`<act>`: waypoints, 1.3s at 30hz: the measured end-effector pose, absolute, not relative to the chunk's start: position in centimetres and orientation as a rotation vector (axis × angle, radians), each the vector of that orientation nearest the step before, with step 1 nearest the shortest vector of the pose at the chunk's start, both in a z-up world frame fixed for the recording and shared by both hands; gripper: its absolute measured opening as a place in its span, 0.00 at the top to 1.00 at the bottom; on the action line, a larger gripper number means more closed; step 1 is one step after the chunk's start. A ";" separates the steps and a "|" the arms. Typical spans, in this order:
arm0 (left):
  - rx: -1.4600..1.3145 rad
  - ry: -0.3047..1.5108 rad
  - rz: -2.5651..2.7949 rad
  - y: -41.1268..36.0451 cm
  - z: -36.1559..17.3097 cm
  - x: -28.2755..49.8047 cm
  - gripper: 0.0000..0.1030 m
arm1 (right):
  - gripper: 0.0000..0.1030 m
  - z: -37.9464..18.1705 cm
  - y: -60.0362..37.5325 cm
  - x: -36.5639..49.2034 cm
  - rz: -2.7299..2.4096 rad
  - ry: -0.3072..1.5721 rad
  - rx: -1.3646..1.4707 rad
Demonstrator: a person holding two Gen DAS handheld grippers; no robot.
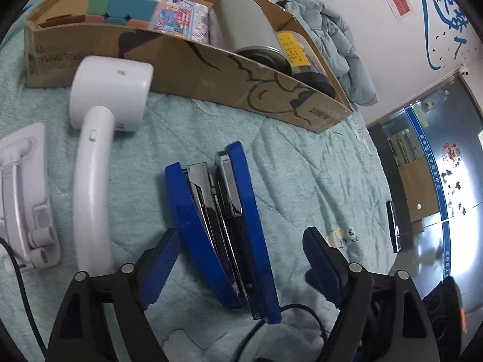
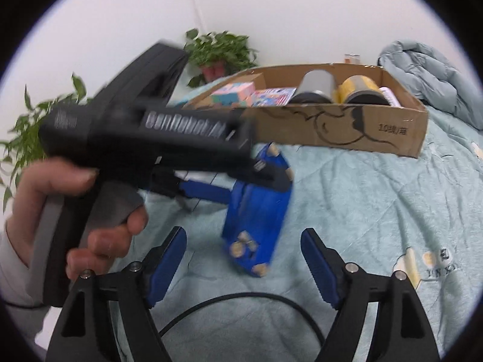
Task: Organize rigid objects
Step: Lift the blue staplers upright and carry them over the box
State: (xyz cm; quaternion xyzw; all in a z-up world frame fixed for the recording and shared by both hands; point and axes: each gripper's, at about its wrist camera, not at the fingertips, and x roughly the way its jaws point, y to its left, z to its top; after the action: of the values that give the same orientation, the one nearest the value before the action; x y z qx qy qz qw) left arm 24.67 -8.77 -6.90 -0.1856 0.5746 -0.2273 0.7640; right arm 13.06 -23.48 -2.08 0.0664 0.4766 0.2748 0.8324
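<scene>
A blue stapler (image 1: pixel 223 229) lies on its side on the pale green bedspread, between the open fingers of my left gripper (image 1: pixel 238 259), which do not touch it. A white hair-dryer-like device (image 1: pixel 99 138) lies to its left. A cardboard box (image 1: pixel 187 69) behind holds a pastel cube (image 1: pixel 129 0), a colourful packet (image 1: pixel 181 15), a grey can (image 1: pixel 250 30) and a yellow can (image 1: pixel 294 51). In the right wrist view my right gripper (image 2: pixel 243 259) is open and empty; the left gripper's body (image 2: pixel 151 138) crosses in front, blurred, with the box (image 2: pixel 347 129) behind.
A white folding stand (image 1: pixel 24 199) lies at the left edge. A grey-blue padded jacket (image 1: pixel 341 39) is heaped behind the box, also in the right wrist view (image 2: pixel 434 75). Potted plants (image 2: pixel 220 51) stand by the wall. A black cable (image 2: pixel 241 304) runs below the grippers.
</scene>
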 end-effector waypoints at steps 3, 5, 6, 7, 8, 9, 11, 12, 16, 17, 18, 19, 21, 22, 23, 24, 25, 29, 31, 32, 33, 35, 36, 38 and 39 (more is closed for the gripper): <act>-0.394 1.253 -0.524 -9.3 -6.9 24.4 0.20 | 0.24 -2.3 -22.5 12.8 0.559 0.999 0.074; -0.417 1.260 -0.533 -9.2 -7.0 24.5 0.20 | 0.25 -2.0 -22.5 12.9 0.543 0.970 0.065; -0.446 1.265 -0.535 -8.9 -7.1 24.6 0.20 | 0.27 -2.0 -22.4 13.1 0.523 0.964 0.048; -0.455 1.268 -0.541 -8.7 -7.1 24.7 0.20 | 0.29 -2.2 -22.3 13.4 0.514 0.971 0.036; -0.456 1.271 -0.549 -8.7 -7.1 24.7 0.20 | 0.35 -2.2 -22.3 13.6 0.521 0.981 0.042; -0.456 1.273 -0.556 -8.6 -7.1 24.7 0.20 | 0.36 -2.3 -22.4 13.8 0.527 0.992 0.056; -0.462 1.275 -0.568 -8.4 -7.1 24.7 0.20 | 0.36 -2.5 -22.5 14.0 0.513 1.000 0.050; -0.464 1.279 -0.573 -8.4 -7.1 24.7 0.20 | 0.36 -2.6 -22.3 14.0 0.518 1.005 0.038; -0.463 1.294 -0.574 -8.5 -7.1 24.7 0.20 | 0.36 -3.1 -20.8 14.0 0.533 1.041 -0.009; -0.466 1.295 -0.576 -8.5 -7.1 24.8 0.21 | 0.39 -3.3 -20.4 14.0 0.535 1.046 -0.019; -0.468 1.295 -0.576 -8.5 -7.2 24.8 0.24 | 0.47 -3.6 -20.1 14.1 0.541 1.056 -0.021; -0.469 1.296 -0.574 -8.5 -7.3 24.8 0.26 | 0.49 -3.9 -20.1 14.2 0.534 1.070 -0.020; -0.471 1.295 -0.566 -8.3 -7.4 24.8 0.32 | 0.61 -4.4 -20.6 14.8 0.500 1.089 0.004; -0.475 1.293 -0.566 -8.2 -7.5 24.8 0.34 | 0.61 -4.6 -21.1 15.1 0.502 1.104 0.039; -0.481 1.294 -0.565 -8.2 -7.6 24.8 0.36 | 0.61 -4.7 -21.4 15.4 0.504 1.110 0.055; -0.487 1.297 -0.564 -8.2 -7.8 24.8 0.36 | 0.61 -4.7 -21.4 15.4 0.505 1.113 0.050; -0.488 1.301 -0.565 -8.2 -8.0 24.8 0.36 | 0.61 -4.6 -21.4 15.5 0.506 1.117 0.046; -0.443 1.300 -0.566 -9.1 -8.5 24.4 0.36 | 0.61 -4.8 -22.5 16.6 0.513 1.164 0.181; -0.465 1.296 -0.566 -8.9 -8.5 24.4 0.42 | 0.61 -5.1 -23.5 17.4 0.527 1.191 0.279; -0.470 1.292 -0.571 -8.9 -8.6 24.3 0.43 | 0.61 -5.2 -23.7 17.6 0.528 1.199 0.309; -0.463 1.288 -0.572 -9.0 -8.5 24.2 0.44 | 0.61 -5.2 -23.7 17.6 0.529 1.201 0.322; -0.441 1.277 -0.564 -9.3 -8.1 24.0 0.45 | 0.62 -5.1 -23.5 17.4 0.523 1.195 0.323; -0.433 1.273 -0.561 -9.4 -8.0 23.9 0.46 | 0.62 -5.0 -23.4 17.3 0.524 1.193 0.330; -0.411 1.255 -0.544 -9.5 -7.5 23.7 0.46 | 0.63 -4.9 -23.6 17.3 0.530 1.192 0.347; -0.405 1.246 -0.538 -9.5 -7.2 23.6 0.46 | 0.63 -4.7 -23.5 17.3 0.534 1.185 0.349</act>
State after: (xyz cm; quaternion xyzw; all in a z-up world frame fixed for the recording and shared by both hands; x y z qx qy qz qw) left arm 23.62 -9.48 -7.17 -0.1859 0.5720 -0.2470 0.7597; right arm 17.31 -23.53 -4.73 0.1617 0.5487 0.2472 0.7821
